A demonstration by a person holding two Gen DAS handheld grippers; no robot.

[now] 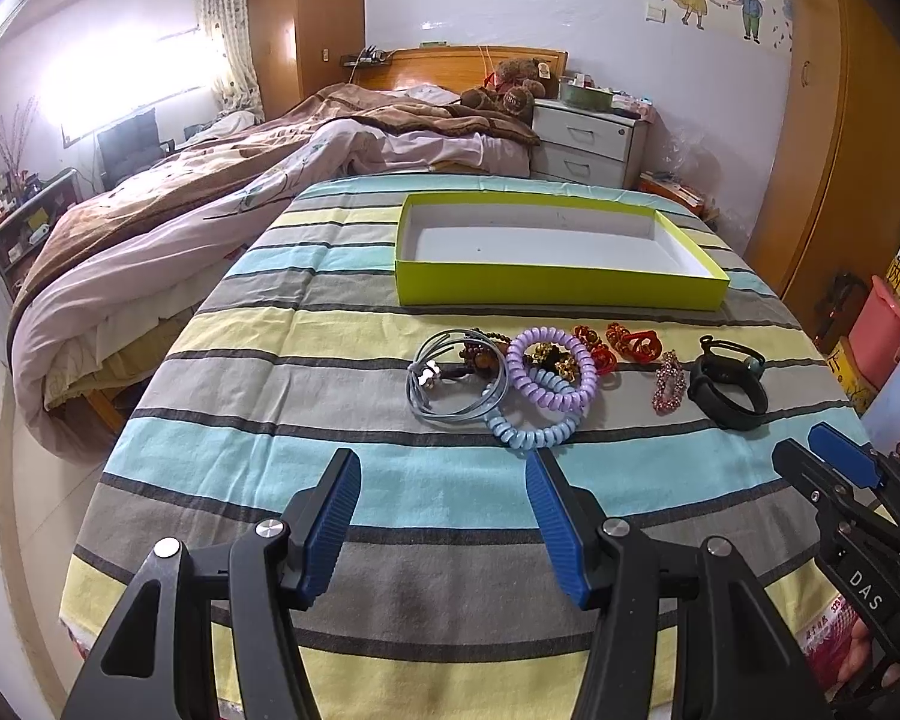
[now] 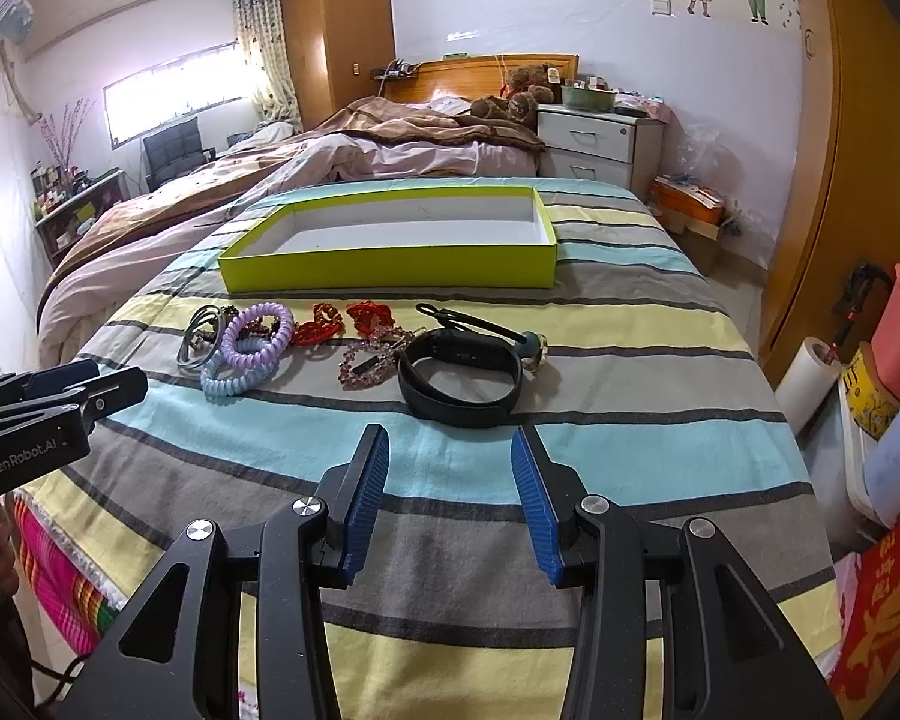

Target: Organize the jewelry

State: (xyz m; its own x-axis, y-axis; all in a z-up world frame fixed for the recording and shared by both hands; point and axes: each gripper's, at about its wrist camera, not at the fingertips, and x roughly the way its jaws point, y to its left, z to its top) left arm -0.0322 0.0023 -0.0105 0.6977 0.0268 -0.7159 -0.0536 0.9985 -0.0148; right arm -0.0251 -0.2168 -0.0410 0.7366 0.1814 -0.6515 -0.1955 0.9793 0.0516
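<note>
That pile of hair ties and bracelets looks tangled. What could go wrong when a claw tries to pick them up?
The purple coil tie lies over the blue coil tie and the grey hoops, so lifting one may drag the others along. The black wristband sits close to the pink beaded piece, which could get knocked. The green box is light card and might slide.

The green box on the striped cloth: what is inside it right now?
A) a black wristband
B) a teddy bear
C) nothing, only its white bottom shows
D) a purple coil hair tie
C: the green box shows only its bare white bottom, while the purple coil hair tie and the black wristband lie on the striped cloth in front of it.
</note>
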